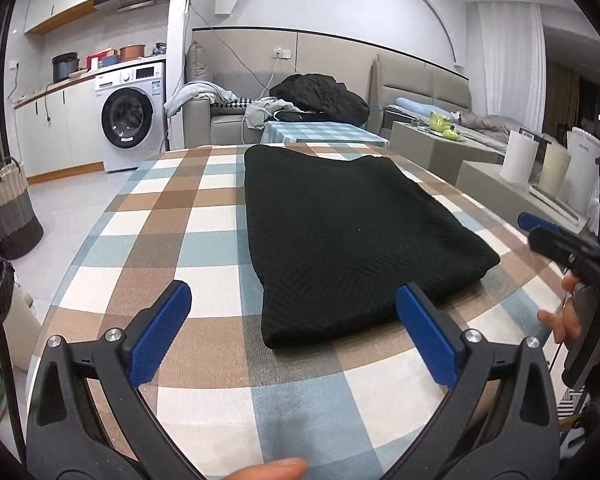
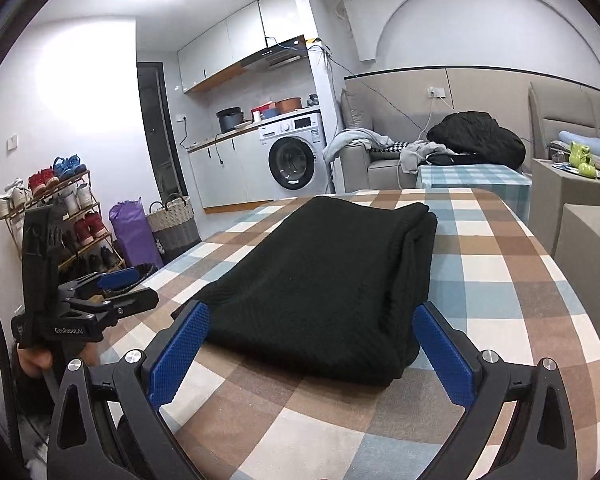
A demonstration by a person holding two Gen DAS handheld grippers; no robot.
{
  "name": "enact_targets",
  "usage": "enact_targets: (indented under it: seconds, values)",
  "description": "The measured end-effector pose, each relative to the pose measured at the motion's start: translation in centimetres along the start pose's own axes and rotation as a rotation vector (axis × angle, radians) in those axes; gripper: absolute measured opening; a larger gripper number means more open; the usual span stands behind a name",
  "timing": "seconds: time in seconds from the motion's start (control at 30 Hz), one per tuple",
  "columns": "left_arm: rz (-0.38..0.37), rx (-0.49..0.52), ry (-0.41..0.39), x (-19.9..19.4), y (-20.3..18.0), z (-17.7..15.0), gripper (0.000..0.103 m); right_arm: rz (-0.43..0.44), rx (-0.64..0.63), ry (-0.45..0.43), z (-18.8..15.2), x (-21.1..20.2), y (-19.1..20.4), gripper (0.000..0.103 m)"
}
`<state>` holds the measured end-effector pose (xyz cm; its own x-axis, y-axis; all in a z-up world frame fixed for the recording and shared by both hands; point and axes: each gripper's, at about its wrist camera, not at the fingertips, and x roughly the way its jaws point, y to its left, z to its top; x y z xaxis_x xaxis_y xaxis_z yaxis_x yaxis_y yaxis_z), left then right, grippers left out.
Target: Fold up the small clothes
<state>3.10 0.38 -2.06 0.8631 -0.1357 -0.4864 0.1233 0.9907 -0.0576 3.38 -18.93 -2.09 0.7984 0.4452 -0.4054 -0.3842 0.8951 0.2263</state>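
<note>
Your checked tablecloth (image 1: 204, 216) covers the whole table and the black knit garment (image 1: 340, 232) lies flat on it, toward the middle and right of the cloth in the left wrist view. It already looks folded into a thick rectangle with stacked layers showing along its right side in the right wrist view, so I judge the fold mostly done; at most one more fold or a tidy of the edges remains. You have bare cloth all around it, widest on the left, and the near edge sits just ahead of both tools. Your left gripper (image 1: 294, 334) is spread wide and holds nothing, and your right gripper (image 2: 312, 354) is likewise spread, its pads flanking the near edge without pinching it.
</note>
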Motion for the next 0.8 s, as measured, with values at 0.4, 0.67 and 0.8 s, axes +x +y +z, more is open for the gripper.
enact_targets:
  seconds: [0.4,0.67,0.8]
  values:
    - [-0.012,0.022,-0.019,0.9,-0.5,-0.7,0.102,-0.010,0.015,0.002,-0.7,0.5,-0.7,0.103]
    - [-0.012,0.005,-0.010,1.3,-0.1,-0.8,0.102,-0.030,-0.013,0.009,-0.9,0.8,-0.5,0.103]
    - [-0.011,0.010,-0.009,1.4,-0.1,-0.8,0.102,-0.026,-0.005,0.009,-0.9,0.8,-0.7,0.103]
